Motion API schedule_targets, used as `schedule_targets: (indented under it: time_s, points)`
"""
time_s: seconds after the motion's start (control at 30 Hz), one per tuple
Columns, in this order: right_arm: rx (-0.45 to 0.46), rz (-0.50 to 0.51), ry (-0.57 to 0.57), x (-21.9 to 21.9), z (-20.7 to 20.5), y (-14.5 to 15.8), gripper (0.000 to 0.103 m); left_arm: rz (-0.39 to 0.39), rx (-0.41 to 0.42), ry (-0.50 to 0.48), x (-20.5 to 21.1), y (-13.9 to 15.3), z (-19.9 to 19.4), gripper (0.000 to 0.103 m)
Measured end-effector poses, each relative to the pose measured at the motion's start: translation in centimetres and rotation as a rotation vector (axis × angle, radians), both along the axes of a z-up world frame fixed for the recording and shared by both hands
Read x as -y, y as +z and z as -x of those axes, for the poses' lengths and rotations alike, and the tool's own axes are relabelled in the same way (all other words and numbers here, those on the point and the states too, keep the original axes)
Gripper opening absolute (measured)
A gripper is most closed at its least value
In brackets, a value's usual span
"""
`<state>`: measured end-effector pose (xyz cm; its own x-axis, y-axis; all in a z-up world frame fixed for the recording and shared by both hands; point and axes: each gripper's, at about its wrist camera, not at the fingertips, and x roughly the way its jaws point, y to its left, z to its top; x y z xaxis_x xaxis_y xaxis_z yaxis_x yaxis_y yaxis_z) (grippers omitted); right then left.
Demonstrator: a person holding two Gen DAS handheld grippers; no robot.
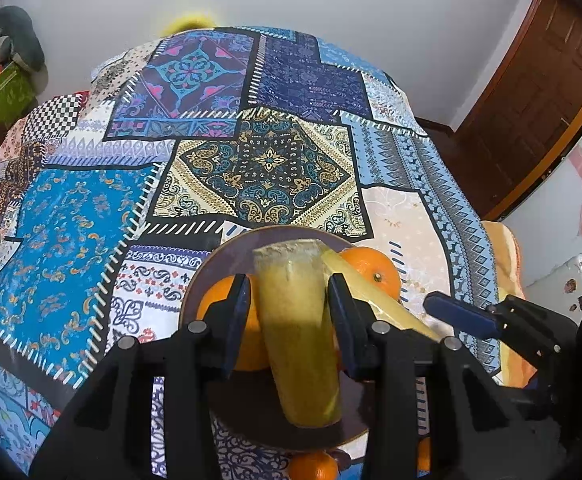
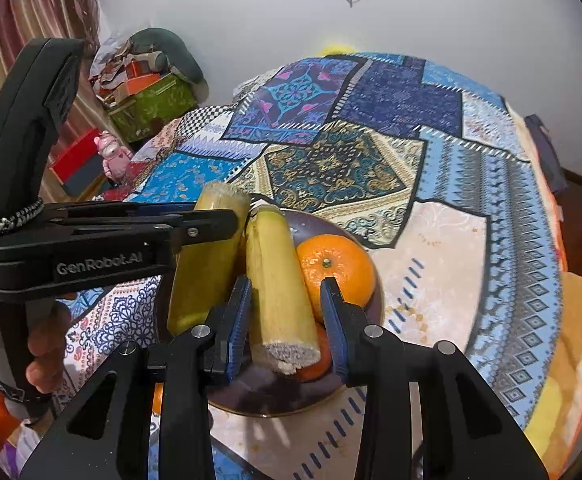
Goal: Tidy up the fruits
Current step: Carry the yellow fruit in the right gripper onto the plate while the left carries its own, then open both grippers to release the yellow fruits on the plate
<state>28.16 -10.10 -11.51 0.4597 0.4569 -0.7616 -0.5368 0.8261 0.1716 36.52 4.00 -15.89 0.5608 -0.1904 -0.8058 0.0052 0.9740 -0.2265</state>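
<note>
The left gripper (image 1: 289, 300) points forward and down, its blue-padded fingers (image 1: 238, 320) pressed against both sides of a cane piece (image 1: 295, 328). The right gripper (image 2: 287, 316) sits just beside it, fingers (image 2: 333, 320) spread wide, touching nothing. A bare hand (image 2: 45, 344) grips the left handle.

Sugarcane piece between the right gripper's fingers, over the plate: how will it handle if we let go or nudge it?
The sugarcane piece looks stiff: straight, thick, with cut fibrous ends. Being cylindrical, it could roll, especially propped against the round orange on the plate. Its smooth, waxy-looking skin may slip between the right gripper's pads.
</note>
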Motion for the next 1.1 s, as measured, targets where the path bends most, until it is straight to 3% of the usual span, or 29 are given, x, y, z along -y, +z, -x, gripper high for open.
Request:
schedule_targets:
  time_s: [0.27, 0.53, 0.8, 1.1]
  points:
    - [0.037, -0.022, -0.022, 1.7, 2.1, 2.2, 0.037, -0.044, 0.047, -0.040, 0.6, 2.5, 3.8, 0.039]
    - [0.069, -0.023, -0.075, 4.1, 5.3, 3.7, 0.046, -0.121, 0.098, -0.067, 1.0, 4.2, 8.7, 0.052]
    - [0.027, -0.010, -0.097, 5.4, 8.6, 2.1, 0.051, -0.124, 0.071, -0.103, 1.3, 2.8, 12.8, 0.058]
    - [-0.081, 0.001, -0.099, 5.3, 11.0, -2.3, 0.051, -0.106, -0.020, -0.136, 2.0, -1.6, 14.3, 0.058]
